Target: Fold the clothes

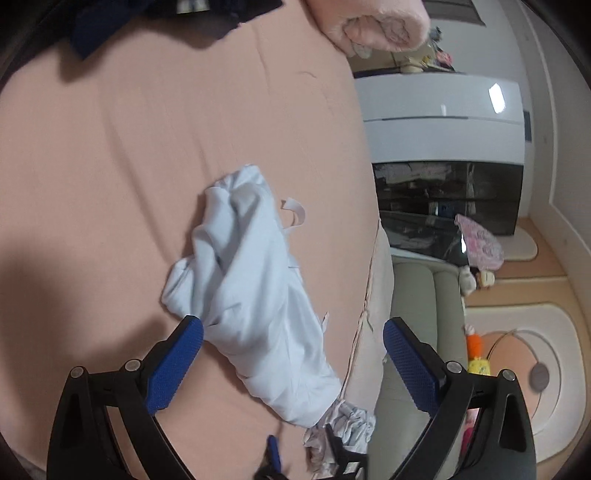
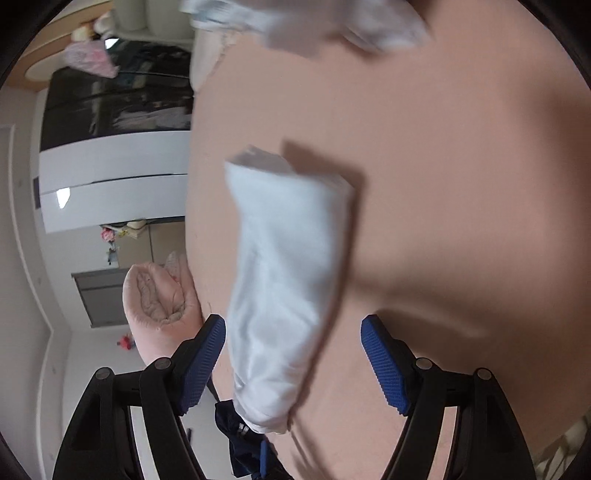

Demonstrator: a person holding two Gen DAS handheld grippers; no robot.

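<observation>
The white garment (image 1: 255, 295) lies bunched in a long, loose roll on the pink bed sheet (image 1: 110, 166), near the side of the bed that faces the dark glass-fronted cabinet (image 1: 443, 199). Beside one end of the garment sits a small crumpled patterned cloth (image 1: 343, 421); beyond the other end, well apart, a dark blue piece of clothing (image 1: 110, 26) rests at the far edge of the sheet, with a rolled pink quilt (image 1: 373, 26) near it. The left gripper (image 1: 291, 343) stands wide, its jaws either side of the garment, one pad just at the cloth but pressing nothing. The right gripper (image 2: 293, 343) is also wide, straddling the garment from the opposite end without pinching it. The cloth looks thin, light and limp, likely to sag and slide rather than hold a shape, so a pinch on a single layer may drag the rest. The hemmed edge or a corner, with each gripper at one end, seems the surest hold for shaking it flat.
</observation>
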